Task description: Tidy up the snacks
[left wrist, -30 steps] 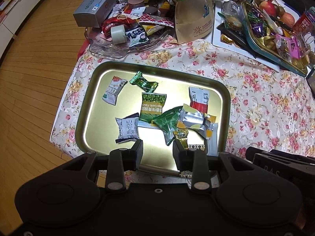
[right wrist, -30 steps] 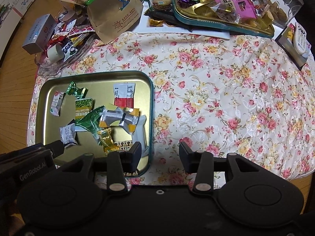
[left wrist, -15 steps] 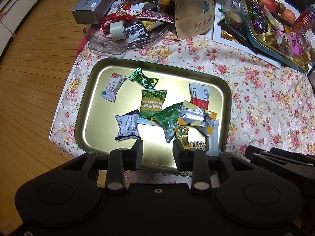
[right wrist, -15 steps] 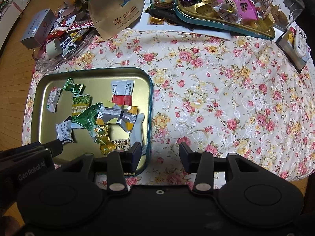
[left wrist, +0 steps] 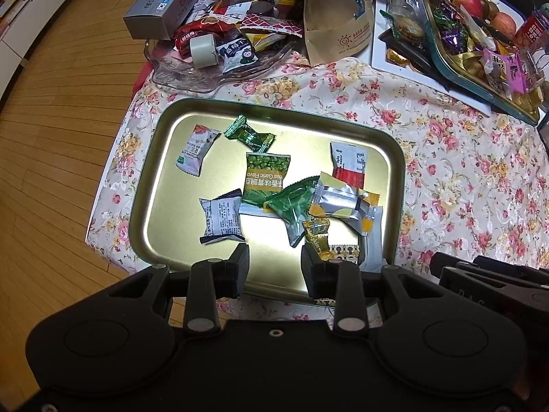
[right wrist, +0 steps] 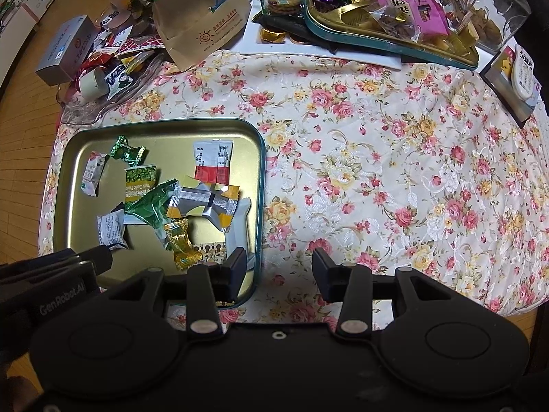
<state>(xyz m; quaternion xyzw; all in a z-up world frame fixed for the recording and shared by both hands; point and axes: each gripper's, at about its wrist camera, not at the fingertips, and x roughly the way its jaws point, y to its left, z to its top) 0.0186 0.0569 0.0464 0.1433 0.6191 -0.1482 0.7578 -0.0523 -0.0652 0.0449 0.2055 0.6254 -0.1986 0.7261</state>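
Below, both tools [left wrist: 275,267] [right wrist: 279,267] gape, empty — left one hiding the tray's [left wrist: 156,158] near rim.

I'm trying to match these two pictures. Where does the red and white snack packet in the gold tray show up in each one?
Left wrist view: the red and white packet lies right of centre, near the gold tray's far right corner.
Right wrist view: the same packet sits left of centre, again by that far right corner.
Shared landmark: the brown paper bag with a sun logo, beyond the tray in both.
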